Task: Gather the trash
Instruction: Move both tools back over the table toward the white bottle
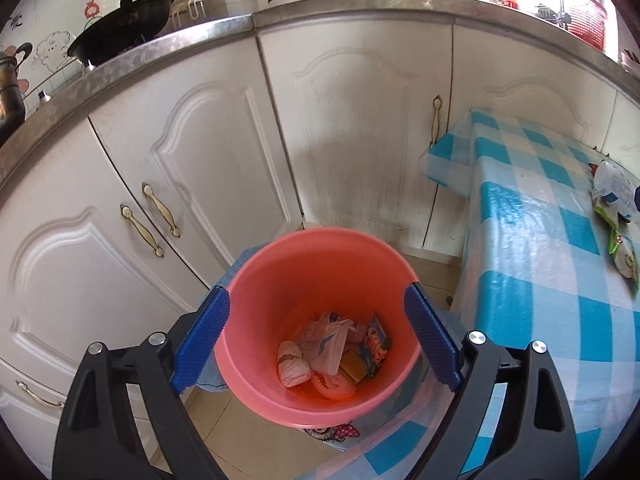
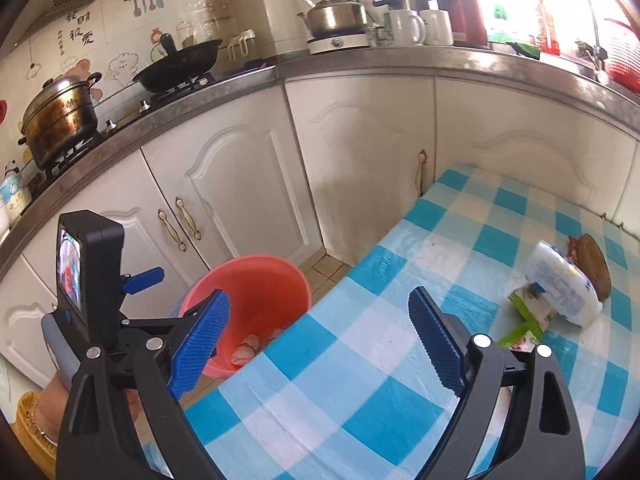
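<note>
A pink bin (image 1: 316, 280) stands on the floor beside the table; it also shows in the right wrist view (image 2: 256, 280). Inside lie crumpled tissues, wrappers and a small carton (image 1: 332, 354). My left gripper (image 1: 318, 328) is open and empty, hovering over the bin's mouth. My right gripper (image 2: 320, 336) is open and empty above the checked tablecloth (image 2: 360, 380). On the table's right lie a white plastic packet (image 2: 564, 288), green wrappers (image 2: 524, 320) and a brown object (image 2: 596, 264). The packet and wrappers also show at the left wrist view's right edge (image 1: 616, 208).
White cabinet doors (image 1: 192, 168) with brass handles stand behind the bin. The counter above holds a wok (image 2: 180, 66), a pot (image 2: 60, 120), a kettle (image 2: 336, 12) and mugs. The left hand-held gripper body (image 2: 88, 280) sits left of the bin.
</note>
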The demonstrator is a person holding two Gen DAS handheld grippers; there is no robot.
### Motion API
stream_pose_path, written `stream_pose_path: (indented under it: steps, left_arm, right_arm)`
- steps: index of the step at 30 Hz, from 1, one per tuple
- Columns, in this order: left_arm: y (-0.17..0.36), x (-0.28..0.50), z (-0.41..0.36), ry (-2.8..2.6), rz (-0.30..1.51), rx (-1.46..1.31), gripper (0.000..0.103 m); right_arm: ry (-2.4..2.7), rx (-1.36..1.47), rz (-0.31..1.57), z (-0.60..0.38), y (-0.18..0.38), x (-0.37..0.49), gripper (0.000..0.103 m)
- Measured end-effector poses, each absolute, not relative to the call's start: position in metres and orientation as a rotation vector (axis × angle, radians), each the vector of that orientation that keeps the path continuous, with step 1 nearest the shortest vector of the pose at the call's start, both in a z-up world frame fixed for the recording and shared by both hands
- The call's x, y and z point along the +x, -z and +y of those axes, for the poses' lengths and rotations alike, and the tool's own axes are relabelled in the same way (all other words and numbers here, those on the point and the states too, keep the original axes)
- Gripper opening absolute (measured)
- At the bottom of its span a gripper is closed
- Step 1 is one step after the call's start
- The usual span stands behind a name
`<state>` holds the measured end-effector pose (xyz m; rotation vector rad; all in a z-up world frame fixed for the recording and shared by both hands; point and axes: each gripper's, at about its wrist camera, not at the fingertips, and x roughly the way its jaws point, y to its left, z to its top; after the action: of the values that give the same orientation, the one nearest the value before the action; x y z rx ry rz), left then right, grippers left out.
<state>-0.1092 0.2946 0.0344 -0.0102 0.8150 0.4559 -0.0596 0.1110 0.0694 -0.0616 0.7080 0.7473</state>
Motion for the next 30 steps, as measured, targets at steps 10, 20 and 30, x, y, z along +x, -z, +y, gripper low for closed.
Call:
stream_pose_path:
  steps: [10, 20, 30]
  left_arm:
    - [-0.054, -0.107, 0.252, -0.412, 0.790, 0.043, 0.089]
    - [-0.061, -0.101, 0.199, -0.336, 0.786, 0.094, 0.089]
    - [-0.064, -0.089, 0.151, -0.235, 0.801, 0.124, 0.089]
  right_arm:
    - [-0.678, 0.035, 0.690, 0.051, -0.072, -0.060, 0.090]
    - [-0.580, 0.154, 0.642, -0.023, -0.078, -0.053, 0.090]
    - [-0.451, 0.294, 0.611, -0.105, -0.077, -0.037, 0.090]
